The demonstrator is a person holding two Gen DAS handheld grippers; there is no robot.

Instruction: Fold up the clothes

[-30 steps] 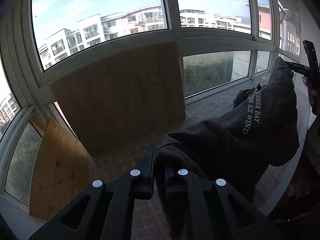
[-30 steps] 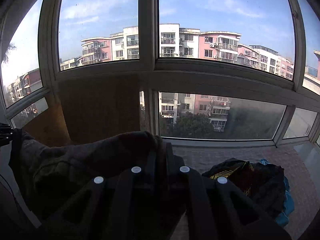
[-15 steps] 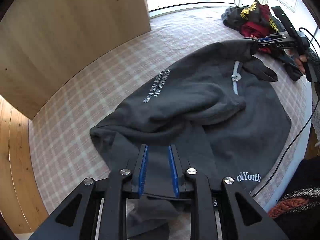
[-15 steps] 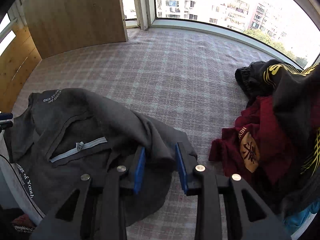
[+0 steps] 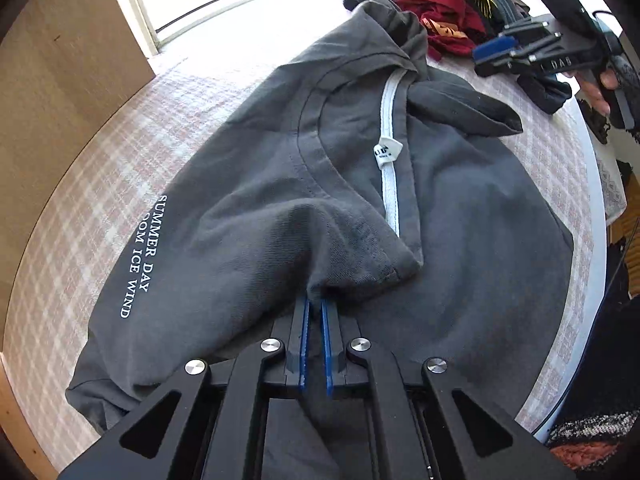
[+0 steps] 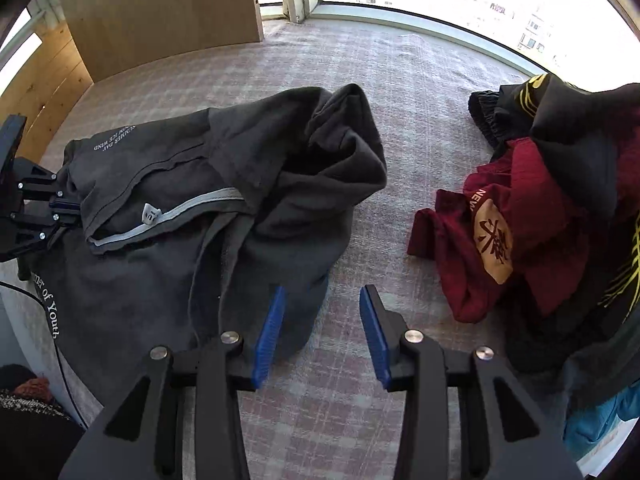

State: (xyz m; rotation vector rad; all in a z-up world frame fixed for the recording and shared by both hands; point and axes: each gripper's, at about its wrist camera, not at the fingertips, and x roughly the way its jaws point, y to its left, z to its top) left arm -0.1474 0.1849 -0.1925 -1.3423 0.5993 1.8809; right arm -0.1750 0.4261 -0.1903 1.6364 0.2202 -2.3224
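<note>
I have the dark grey sweatshirt (image 5: 280, 208) lying crumpled across the near half of the checked counter (image 6: 360, 72), its hem toward the near edge and one sleeve bunched up toward the middle. A heap of other clothes (image 6: 552, 208) waits by the right edge, apart from it.

I judge I am at the spreading stage: the garment is down but not flat, so no fold can start yet. Next I need to take the bunched sleeve and pull it out straight.

My left gripper (image 5: 315, 312) is clamped on a ridge of sweatshirt fabric near the shoulder, the blue pads nearly together with cloth pinched between. My right gripper (image 6: 322, 332) is spread wide and holds nothing; the sleeve end lies just beside its left finger (image 6: 269, 336), partly between the two.
</note>
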